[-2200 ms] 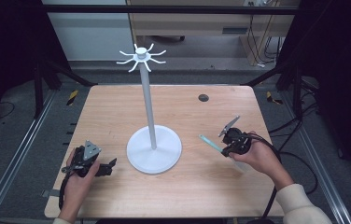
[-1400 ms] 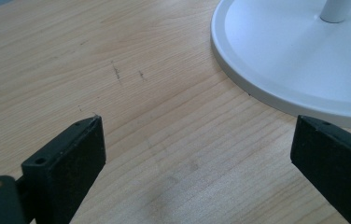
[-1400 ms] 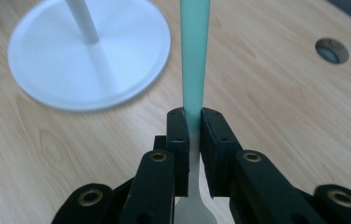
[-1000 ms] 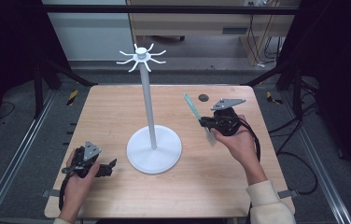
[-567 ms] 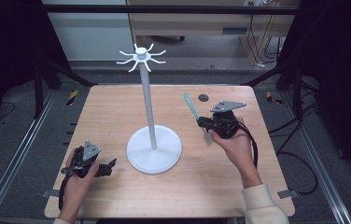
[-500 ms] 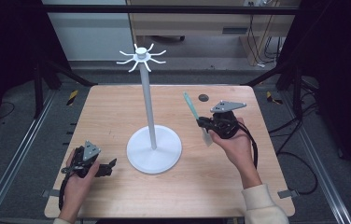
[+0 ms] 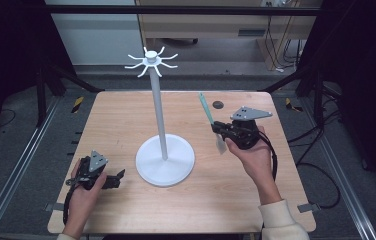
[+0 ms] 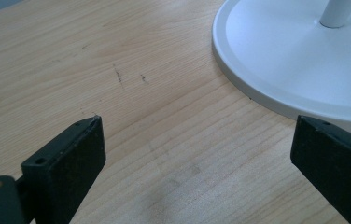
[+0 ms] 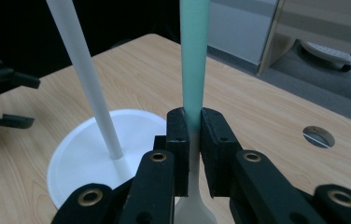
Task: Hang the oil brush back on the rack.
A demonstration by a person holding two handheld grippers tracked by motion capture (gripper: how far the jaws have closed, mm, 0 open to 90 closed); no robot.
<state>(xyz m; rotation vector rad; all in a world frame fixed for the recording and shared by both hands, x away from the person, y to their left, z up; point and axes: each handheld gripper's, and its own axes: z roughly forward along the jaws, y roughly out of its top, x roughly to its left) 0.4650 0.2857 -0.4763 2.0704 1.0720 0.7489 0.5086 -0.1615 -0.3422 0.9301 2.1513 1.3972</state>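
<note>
You hold green stick tool [image 7: 208, 113] in right gripper [image 7: 219, 129], right of white stand [image 7: 164, 160], above table [image 7: 116, 115]. Jaws pinch it tight at middle, green end up, pale flat end down. Step, my guess: carry tool to stand.

Next move, my guess: lift high, bring top end to hooks [image 7: 151, 60], go slow.

Left gripper [image 7: 116, 179] rests near left, jaws spread, holds nothing.

Right gripper view shows pinch close up. Left gripper view shows stand edge just beside jaw. High view shows hooks.
</note>
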